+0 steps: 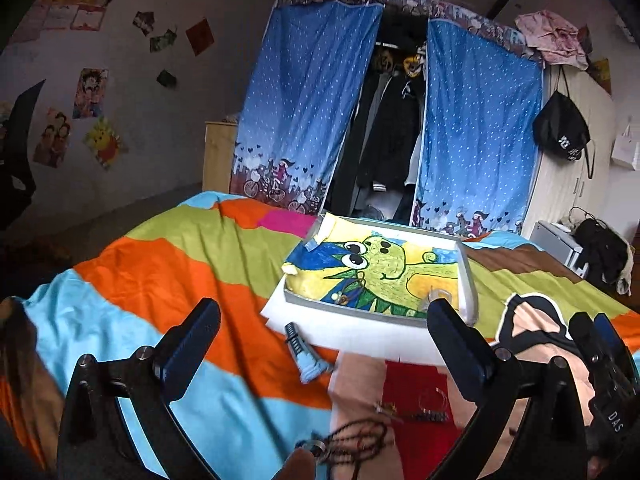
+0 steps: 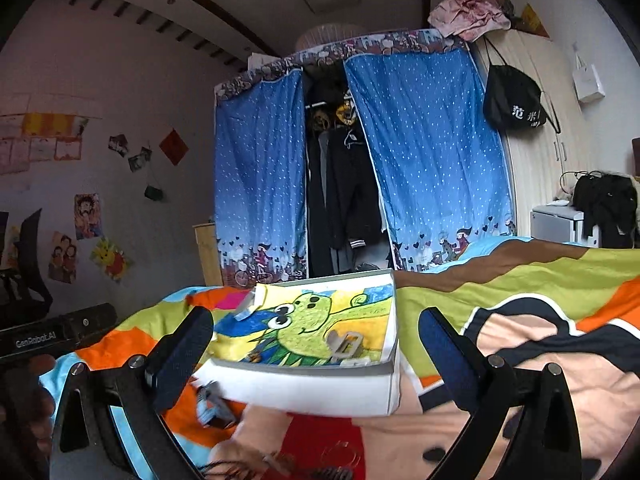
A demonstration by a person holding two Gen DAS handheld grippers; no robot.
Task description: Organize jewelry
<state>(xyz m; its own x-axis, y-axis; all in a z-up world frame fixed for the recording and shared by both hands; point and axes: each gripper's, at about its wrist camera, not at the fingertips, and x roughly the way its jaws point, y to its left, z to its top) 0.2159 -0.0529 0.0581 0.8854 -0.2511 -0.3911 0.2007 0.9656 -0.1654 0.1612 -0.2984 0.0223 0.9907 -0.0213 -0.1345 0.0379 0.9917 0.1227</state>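
Lying on bed (image 1: 160,280), shallow tray (image 1: 468,280) lined with dinosaur drawing (image 1: 384,268) is seen ahead of both grippers. Left gripper (image 1: 324,332) fingers spread wide, nothing held. Right gripper (image 2: 316,344) fingers likewise wide apart, empty. Small jewelry pieces (image 1: 346,294) noted inside tray near front edge; clear hair clip (image 2: 346,346) seen in tray from right wrist view. Dark beaded necklace (image 1: 356,440) and hoop earrings (image 1: 434,400) spotted on bedcover near left gripper, outside tray. Blue comb-like clip (image 1: 306,350) lies just beside tray's front corner.
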